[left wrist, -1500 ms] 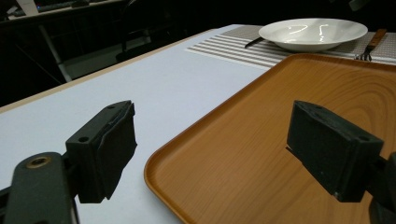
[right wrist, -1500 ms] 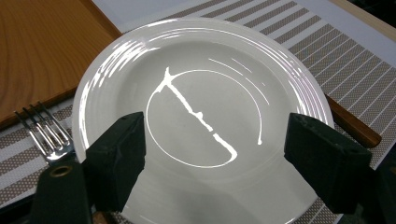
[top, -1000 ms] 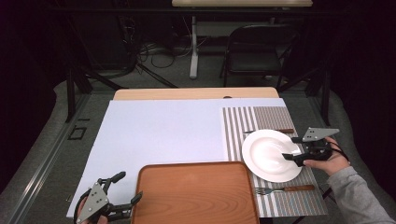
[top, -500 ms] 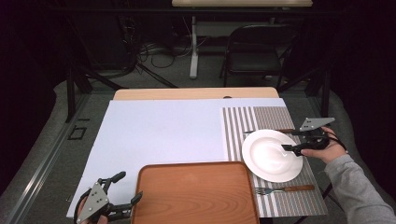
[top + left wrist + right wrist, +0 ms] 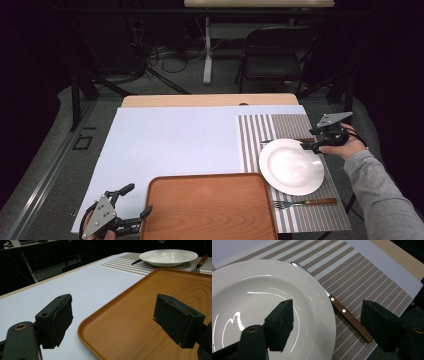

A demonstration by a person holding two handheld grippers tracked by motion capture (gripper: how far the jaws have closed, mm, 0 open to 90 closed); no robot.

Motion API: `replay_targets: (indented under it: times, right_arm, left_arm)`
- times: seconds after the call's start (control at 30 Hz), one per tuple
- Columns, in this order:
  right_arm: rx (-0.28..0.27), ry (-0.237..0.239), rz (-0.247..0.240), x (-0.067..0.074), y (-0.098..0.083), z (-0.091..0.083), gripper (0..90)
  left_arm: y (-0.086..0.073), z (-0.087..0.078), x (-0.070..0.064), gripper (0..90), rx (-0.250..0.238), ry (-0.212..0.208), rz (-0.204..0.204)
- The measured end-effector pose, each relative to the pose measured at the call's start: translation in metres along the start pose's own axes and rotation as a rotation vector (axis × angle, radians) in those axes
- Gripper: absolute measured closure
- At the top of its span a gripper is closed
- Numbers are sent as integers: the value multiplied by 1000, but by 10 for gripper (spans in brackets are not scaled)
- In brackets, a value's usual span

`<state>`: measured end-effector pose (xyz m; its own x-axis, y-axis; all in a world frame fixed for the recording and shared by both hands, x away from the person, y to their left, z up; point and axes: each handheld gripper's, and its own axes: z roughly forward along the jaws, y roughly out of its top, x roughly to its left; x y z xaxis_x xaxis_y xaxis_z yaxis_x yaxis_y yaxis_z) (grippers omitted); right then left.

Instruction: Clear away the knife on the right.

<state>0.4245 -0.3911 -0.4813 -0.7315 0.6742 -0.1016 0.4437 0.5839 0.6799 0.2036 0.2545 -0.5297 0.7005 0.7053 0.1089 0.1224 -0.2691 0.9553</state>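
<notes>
A white plate (image 5: 291, 166) lies on a striped placemat (image 5: 260, 130) at the right of the table. A wooden-handled knife (image 5: 287, 140) lies just beyond it, its blade partly under the rim. My right gripper (image 5: 307, 145) hangs open over the plate's far right rim. In the right gripper view (image 5: 328, 315), one jaw is above the plate (image 5: 262, 290) and the other beyond the knife handle (image 5: 349, 318), with nothing gripped. My left gripper (image 5: 139, 199) rests open at the front left corner of the wooden tray (image 5: 210, 210). The tray's edge (image 5: 150, 290) lies between those jaws (image 5: 115, 315).
A fork (image 5: 305, 202) lies on the placemat nearer than the plate, right of the tray. A white sheet (image 5: 175, 140) covers most of the table. A dark chair (image 5: 272, 55) stands beyond the far edge.
My right gripper has moved from the plate's near right rim toward the far side, over the knife. The plate and the left gripper have stayed put.
</notes>
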Motion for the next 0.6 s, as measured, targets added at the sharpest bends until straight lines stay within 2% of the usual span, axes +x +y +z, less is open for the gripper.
replay_targets:
  times: [0.43,0.6]
  right_arm:
    - [42,4,23,-12,14,18,265]
    - [68,-13,54,-20,18,29,256]
  left_arm:
    - [-1,1,1,155,4,2,-9]
    - [-2,2,2,156,9,4,-9]
